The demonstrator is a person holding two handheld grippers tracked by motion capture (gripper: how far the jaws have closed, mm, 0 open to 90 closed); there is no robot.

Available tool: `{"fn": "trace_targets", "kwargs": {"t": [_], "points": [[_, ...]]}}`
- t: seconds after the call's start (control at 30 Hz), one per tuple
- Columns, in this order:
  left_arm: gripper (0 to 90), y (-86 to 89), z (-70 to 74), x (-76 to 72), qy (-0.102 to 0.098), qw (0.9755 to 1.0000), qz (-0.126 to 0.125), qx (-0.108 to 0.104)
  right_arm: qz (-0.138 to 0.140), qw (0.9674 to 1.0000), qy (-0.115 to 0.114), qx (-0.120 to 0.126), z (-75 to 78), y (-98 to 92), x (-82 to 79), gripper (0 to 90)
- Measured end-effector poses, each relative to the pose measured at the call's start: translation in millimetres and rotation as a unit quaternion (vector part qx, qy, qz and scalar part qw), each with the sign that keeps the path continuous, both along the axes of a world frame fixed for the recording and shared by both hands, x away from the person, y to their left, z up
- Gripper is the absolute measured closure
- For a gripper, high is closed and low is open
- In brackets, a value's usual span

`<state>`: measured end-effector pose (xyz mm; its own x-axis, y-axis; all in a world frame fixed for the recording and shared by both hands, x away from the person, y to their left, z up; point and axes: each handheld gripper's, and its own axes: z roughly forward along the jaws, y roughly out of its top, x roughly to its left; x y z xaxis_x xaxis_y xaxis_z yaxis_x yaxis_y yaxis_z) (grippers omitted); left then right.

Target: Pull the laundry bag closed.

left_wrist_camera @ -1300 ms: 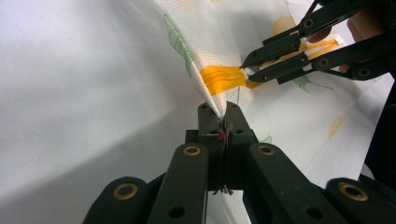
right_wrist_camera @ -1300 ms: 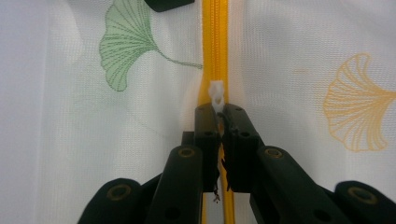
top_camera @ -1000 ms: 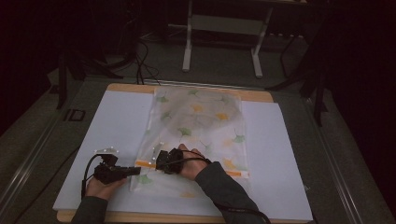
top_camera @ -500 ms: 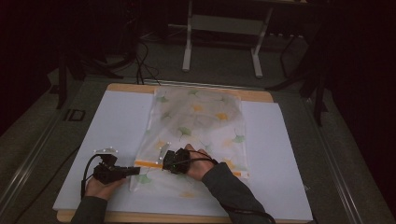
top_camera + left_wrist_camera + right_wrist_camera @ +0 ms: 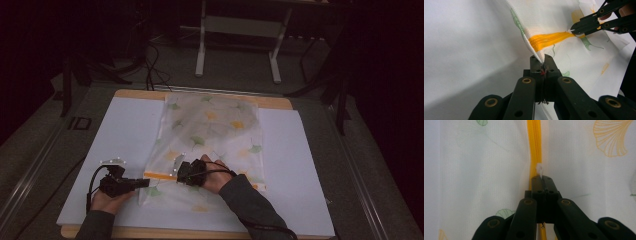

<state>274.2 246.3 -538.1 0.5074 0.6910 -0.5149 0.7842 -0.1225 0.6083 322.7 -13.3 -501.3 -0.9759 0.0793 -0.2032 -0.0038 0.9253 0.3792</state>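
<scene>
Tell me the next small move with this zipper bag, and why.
Probably draw the right claw along the orange zipper, away from the left claw. The right claw has just closed on the white zipper pull, and the left claw is shut on the edge of the mesh bag by the zipper's end, bracing it.

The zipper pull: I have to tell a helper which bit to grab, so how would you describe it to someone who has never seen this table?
On the white sheet lies a translucent mesh bag printed with green and yellow leaves. An orange zipper crosses its near end. The zipper pull is the small white tab on that orange line, pinched in the right gripper.
</scene>
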Motion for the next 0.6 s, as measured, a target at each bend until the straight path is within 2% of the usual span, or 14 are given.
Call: {"fn": "trace_targets", "kwargs": {"t": [0.6], "points": [[89.0,1.2,-0.1,-0.2,0.000,1.0000,0.002,0.000,-0.009,0.9999,-0.007,-0.004,-0.7,-19.8,0.1,90.0]]}}
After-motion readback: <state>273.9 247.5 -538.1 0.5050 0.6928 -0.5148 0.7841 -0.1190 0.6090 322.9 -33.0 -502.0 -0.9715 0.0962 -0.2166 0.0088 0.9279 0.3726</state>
